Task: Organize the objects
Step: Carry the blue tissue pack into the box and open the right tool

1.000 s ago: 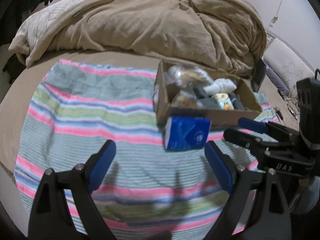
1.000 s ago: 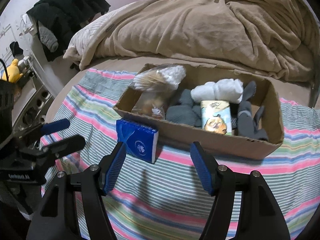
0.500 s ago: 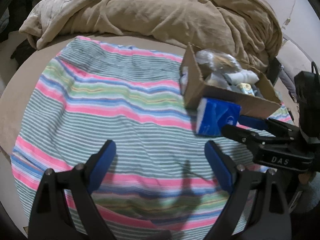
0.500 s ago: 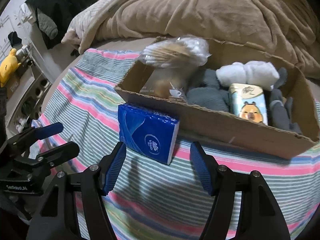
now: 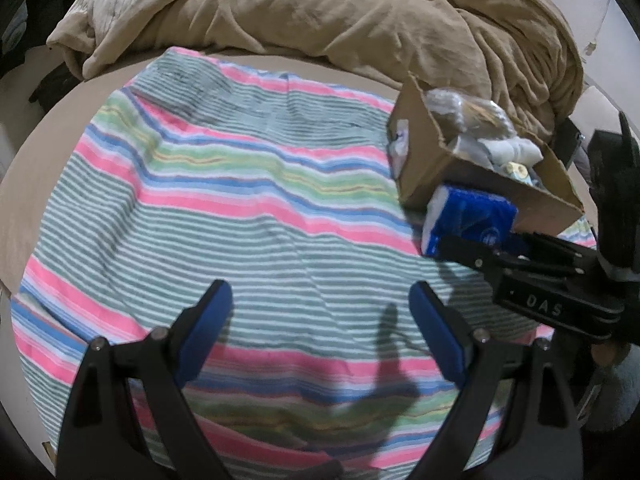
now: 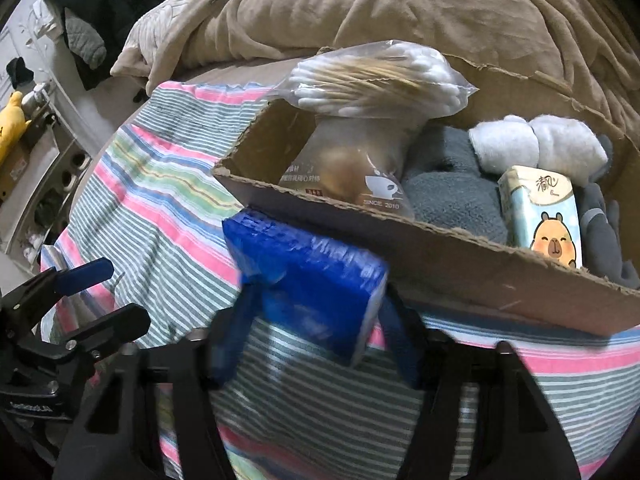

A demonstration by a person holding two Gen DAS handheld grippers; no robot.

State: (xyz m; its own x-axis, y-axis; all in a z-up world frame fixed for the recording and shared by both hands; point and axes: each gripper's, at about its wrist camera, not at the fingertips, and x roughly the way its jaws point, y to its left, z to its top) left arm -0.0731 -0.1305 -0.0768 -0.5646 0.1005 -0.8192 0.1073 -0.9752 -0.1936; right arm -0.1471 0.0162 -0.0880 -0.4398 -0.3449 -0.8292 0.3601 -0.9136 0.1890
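Tissue pack [image 6: 308,280]: blue, leans on near wall of cardboard box [image 6: 460,264], on striped towel [image 5: 240,216].
R gripper [image 6: 316,340]: we're closing jaws round pack, pack between pads, contact unclear.
L gripper [image 5: 320,320]: jaws wide, empty, pack far-right.
Nearer: R.

A blue tissue pack [image 6: 316,292] is standing tilted between my right fingers [image 6: 394,336], leaning against the front wall of the cardboard box [image 6: 460,264], which is sitting just beyond my fingertips, crammed with cotton swabs, socks and tissues.
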